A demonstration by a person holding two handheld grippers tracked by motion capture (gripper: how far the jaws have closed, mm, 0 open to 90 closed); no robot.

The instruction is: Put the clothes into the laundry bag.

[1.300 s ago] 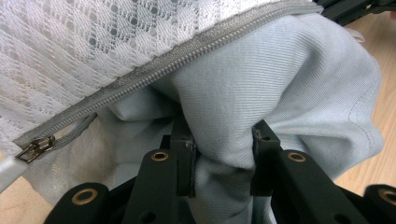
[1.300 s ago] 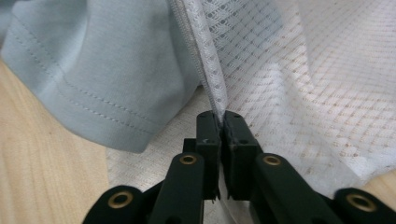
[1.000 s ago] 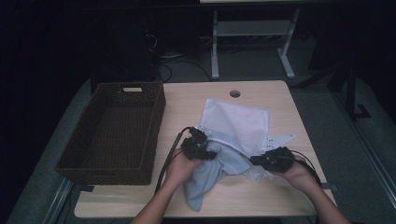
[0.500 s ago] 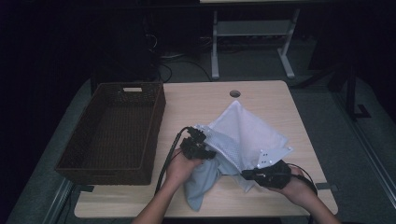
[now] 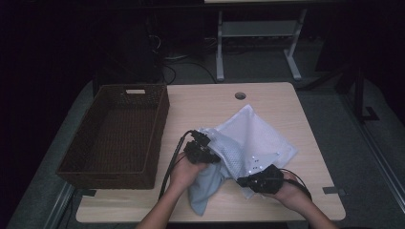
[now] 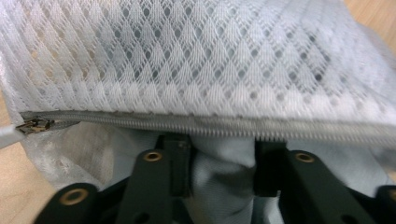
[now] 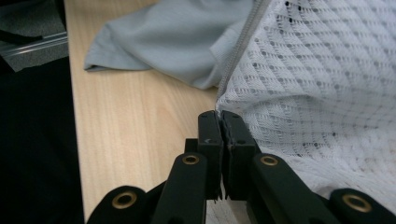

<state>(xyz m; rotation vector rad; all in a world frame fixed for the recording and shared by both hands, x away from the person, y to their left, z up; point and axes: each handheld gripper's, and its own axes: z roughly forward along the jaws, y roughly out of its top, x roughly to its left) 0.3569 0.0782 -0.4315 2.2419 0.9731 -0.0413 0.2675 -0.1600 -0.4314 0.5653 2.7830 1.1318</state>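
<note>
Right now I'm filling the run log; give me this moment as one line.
left tongs: shut on grey garment | right tongs: shut on mesh laundry bag edge | garment partly inside bag | wicker basket: left

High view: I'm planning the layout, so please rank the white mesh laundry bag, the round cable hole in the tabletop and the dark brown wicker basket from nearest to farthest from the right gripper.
1. White mesh laundry bag: touching the right gripper, just beyond it.
2. Round cable hole: far edge of the table, straight ahead.
3. Dark brown wicker basket: at the table's left side; close to the hole's distance, its near rim only slightly farther.
</note>
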